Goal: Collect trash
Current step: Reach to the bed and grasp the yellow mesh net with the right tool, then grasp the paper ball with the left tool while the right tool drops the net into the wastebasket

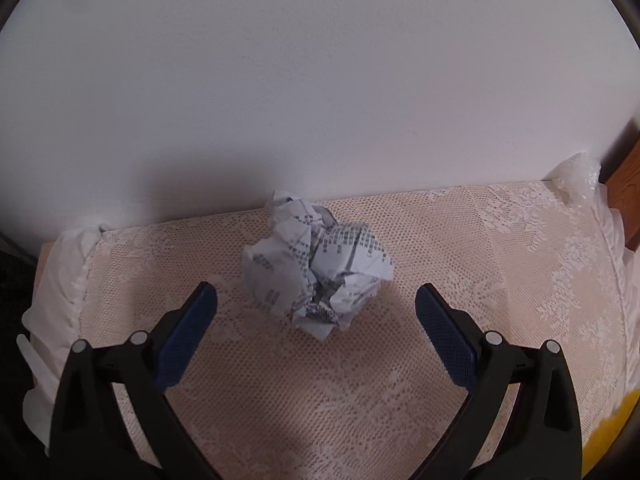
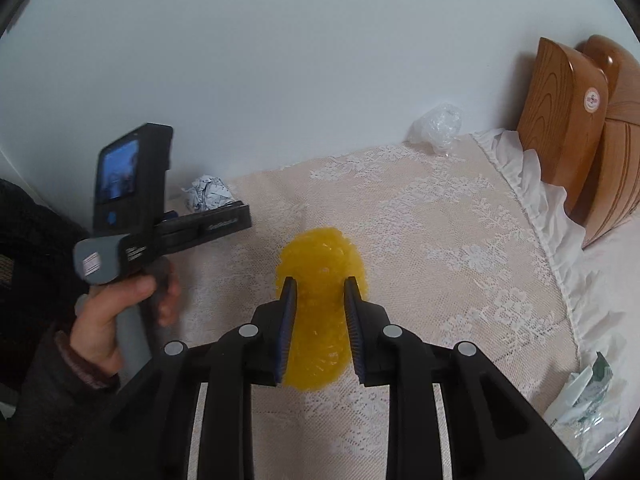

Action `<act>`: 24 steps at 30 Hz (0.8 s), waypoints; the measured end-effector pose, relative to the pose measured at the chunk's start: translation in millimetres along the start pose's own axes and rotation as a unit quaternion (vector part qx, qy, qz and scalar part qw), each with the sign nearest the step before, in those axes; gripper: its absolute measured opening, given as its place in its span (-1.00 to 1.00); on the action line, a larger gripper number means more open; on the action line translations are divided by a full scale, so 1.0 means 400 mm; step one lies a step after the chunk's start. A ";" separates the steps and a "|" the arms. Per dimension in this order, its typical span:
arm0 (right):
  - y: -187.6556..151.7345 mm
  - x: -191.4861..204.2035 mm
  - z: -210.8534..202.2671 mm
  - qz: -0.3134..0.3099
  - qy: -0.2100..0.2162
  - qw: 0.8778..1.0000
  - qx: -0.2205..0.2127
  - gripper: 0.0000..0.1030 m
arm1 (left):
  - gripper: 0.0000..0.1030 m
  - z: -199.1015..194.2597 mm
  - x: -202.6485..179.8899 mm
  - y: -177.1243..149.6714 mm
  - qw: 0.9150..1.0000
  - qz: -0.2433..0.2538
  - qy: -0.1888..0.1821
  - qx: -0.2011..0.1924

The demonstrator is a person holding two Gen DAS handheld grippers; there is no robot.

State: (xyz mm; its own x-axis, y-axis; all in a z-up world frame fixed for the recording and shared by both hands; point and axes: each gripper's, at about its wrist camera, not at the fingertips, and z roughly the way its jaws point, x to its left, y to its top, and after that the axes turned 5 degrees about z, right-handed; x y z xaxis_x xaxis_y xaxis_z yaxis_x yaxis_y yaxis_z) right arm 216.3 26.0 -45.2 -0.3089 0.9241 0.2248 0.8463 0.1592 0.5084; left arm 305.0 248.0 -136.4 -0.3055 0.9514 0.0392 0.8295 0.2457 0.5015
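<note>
Straddling crumpled printed paper ball (image 1: 316, 268), left tongs (image 1: 316, 300) wide, empty; right tongs (image 2: 320, 292) clamp yellow crinkly plastic wad (image 2: 320, 256); lace cloth (image 1: 360, 380) snag risk.

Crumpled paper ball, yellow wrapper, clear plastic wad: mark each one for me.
crumpled paper ball (image 1: 316, 268): left wrist view, middle of the printed ball.
yellow wrapper (image 2: 320, 258): right wrist view, upper part beyond the fingers.
clear plastic wad (image 2: 438, 124): right wrist view, its centre, by the wall.
</note>
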 end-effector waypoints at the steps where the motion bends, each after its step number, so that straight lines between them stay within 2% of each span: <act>1: -0.006 -0.005 -0.014 0.003 0.000 1.000 -0.002 -0.50 | 0.41 0.003 -0.005 0.005 1.000 0.001 0.002 -0.001; 2: -0.011 -0.009 -0.024 0.005 -0.001 1.000 -0.005 -0.50 | 0.25 0.004 -0.008 0.010 1.000 0.001 0.001 0.000; 4: -0.021 -0.016 -0.043 0.010 -0.001 1.000 -0.008 -0.49 | 0.08 0.000 -0.010 0.016 1.000 -0.008 -0.004 0.003; 10: -0.047 -0.042 -0.095 0.028 0.006 0.999 -0.017 -0.49 | 0.01 -0.092 -0.026 0.000 1.000 0.001 -0.005 -0.028; 18: -0.131 -0.062 -0.177 0.024 0.012 1.000 -0.017 -0.49 | 0.02 -0.351 -0.036 -0.150 0.997 0.016 -0.032 -0.062; 24: -0.257 -0.103 -0.275 0.020 0.013 1.000 -0.010 -0.48 | 0.03 -0.519 -0.105 -0.313 0.995 0.048 -0.056 -0.065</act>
State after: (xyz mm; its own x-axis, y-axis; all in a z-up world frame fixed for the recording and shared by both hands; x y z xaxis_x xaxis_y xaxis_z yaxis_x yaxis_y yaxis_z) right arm 94.3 -66.9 -15.1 -0.2855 0.9205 0.2668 0.8496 0.1143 0.5149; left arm 116.9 138.6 -21.3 -0.1676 0.9859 0.0006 0.7832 0.1328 0.6075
